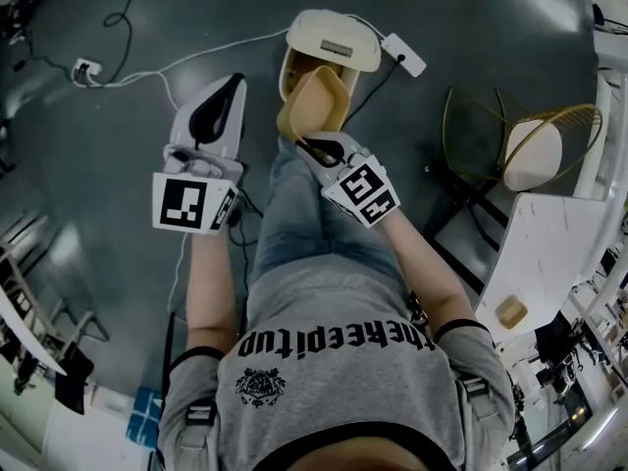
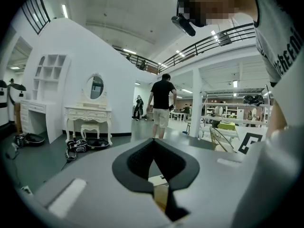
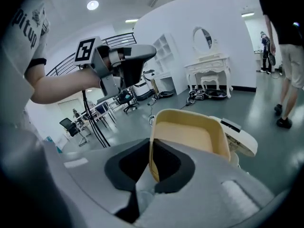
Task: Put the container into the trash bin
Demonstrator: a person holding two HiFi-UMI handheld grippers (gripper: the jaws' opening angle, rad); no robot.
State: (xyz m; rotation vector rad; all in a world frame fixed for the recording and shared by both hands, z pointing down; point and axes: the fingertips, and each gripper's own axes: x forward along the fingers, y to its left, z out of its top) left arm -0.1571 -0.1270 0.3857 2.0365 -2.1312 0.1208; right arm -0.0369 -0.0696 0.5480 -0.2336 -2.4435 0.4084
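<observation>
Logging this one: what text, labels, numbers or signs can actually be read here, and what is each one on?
"thekeepitup": printed on the person's grey shirt, upside down in the head view; the right gripper view shows only its end, "pitup".
Emblem below that print: too small to read.
Panel on the trash bin lid: blurred, unreadable.
Marker cubes, left and right: black-and-white square patterns, no letters or numbers.

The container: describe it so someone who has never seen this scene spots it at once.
Find the cream trash bin, lid open, on the grey floor ahead of the person. Over its mouth tilts the container, a shallow tan tray pinched by its rim in the right gripper. It is the only thing a gripper holds.
</observation>
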